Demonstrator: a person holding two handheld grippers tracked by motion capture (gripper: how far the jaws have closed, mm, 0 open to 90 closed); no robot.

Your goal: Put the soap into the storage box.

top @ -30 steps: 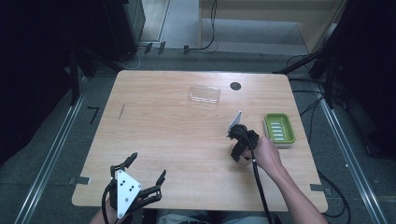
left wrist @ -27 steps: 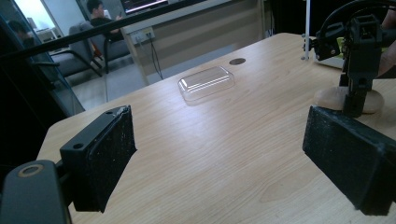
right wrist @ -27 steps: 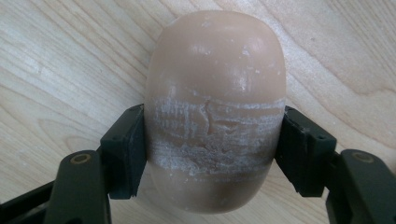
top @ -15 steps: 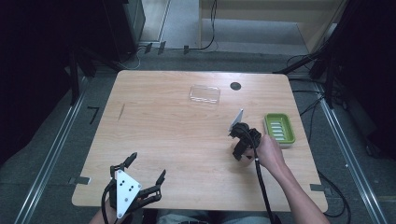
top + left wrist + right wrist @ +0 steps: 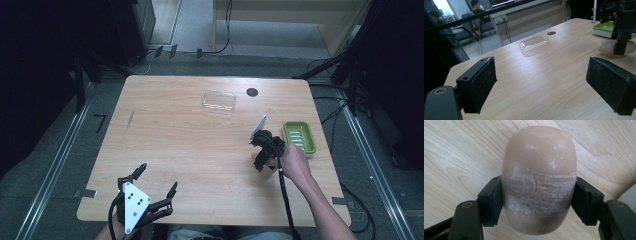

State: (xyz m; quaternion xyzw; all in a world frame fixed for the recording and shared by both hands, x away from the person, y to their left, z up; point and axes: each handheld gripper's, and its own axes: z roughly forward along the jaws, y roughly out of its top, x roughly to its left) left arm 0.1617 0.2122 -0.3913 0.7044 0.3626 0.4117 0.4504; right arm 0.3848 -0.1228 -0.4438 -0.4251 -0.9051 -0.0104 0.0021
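Waiting at the table's near left corner, the left gripper (image 5: pixel 159 191) hangs idle with its jaws spread wide and nothing between them. Farther off lies a clear lid (image 5: pixel 219 100), well apart from the green soap dish (image 5: pixel 299 137) at the right edge. Just left of that dish, the right gripper (image 5: pixel 537 202) has its jaws clamped on a tan soap bar (image 5: pixel 539 180). By these pictures the pick-up looks done, while placing the bar in the dish and lidding it seem left. Whether the bar has cleared the tabletop (image 5: pixel 175 135) cannot be made out
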